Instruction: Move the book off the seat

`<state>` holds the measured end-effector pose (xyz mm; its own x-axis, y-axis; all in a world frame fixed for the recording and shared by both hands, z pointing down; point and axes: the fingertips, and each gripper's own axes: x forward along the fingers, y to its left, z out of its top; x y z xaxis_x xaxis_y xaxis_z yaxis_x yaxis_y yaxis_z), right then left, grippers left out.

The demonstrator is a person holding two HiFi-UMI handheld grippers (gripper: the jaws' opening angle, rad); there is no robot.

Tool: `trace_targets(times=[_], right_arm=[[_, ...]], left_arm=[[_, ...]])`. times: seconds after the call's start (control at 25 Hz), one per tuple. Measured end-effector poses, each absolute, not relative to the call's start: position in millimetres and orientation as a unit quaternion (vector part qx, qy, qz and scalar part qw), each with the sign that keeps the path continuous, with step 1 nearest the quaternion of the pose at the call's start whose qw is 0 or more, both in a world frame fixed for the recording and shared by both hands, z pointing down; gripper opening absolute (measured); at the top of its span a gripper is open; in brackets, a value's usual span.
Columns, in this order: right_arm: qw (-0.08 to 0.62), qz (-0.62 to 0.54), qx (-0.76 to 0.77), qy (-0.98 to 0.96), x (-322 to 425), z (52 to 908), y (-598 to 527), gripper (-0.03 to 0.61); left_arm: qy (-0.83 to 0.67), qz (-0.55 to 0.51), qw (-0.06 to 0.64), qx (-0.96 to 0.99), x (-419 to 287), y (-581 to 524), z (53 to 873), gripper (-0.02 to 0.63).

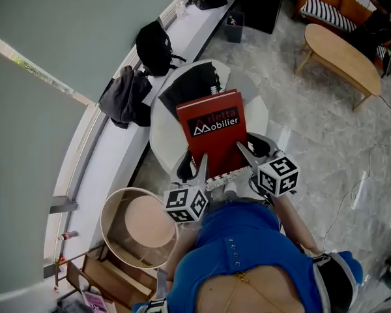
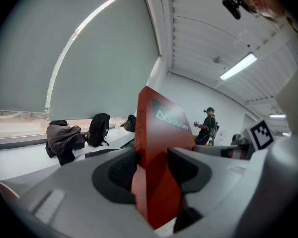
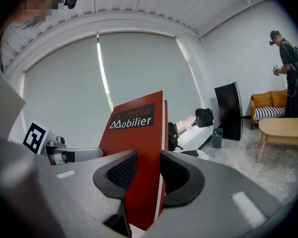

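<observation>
A red hardcover book (image 1: 212, 132) with white "Mobilier" lettering is held tilted above the white chair seat (image 1: 164, 135). My left gripper (image 1: 201, 169) is shut on the book's near left edge. My right gripper (image 1: 245, 152) is shut on its near right edge. In the left gripper view the book (image 2: 156, 148) stands on edge between the dark pads (image 2: 120, 171). In the right gripper view the red cover (image 3: 139, 138) fills the gap between the pads (image 3: 120, 172), which touch it on both sides. The book hides most of the seat.
A round wooden stool (image 1: 143, 223) stands at the near left. A backpack (image 1: 155, 44) and a dark jacket (image 1: 127, 96) lie on the window ledge. A wooden coffee table (image 1: 342, 54) and sofa (image 1: 329, 2) are at the far right, with a person (image 3: 288, 68) standing there.
</observation>
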<state>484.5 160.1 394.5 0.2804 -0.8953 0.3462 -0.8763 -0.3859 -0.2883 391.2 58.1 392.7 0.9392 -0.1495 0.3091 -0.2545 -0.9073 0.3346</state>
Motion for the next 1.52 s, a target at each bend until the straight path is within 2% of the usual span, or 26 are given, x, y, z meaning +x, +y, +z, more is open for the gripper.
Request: trace_targets(times=[0.4,0.88,1.16,1.52], right_arm=[[0.018,-0.236,-0.78,0.579,472.8,400.3,162.0,0.138],[0.002,-0.261,-0.717,0.647,415.0,413.9,97.3,0.138],[-0.042,-0.268,-0.651,0.709,271.3,423.0,15.9,0.137],[-0.062,-0.273,-0.591,0.756,24.2,436.6,-62.9,0.138]], left_arm=[[-0.144,0.133,0.195,0.961,371.7,67.8,398.6,0.191],[-0.234,0.121,0.209,0.942,298.8,22.3,408.6,0.19],[-0.323,0.098,0.239,0.911,142.5,-34.8,421.6,0.19],[-0.396,0.09,0.239,0.882,-110.9,-91.6,432.4,0.189]])
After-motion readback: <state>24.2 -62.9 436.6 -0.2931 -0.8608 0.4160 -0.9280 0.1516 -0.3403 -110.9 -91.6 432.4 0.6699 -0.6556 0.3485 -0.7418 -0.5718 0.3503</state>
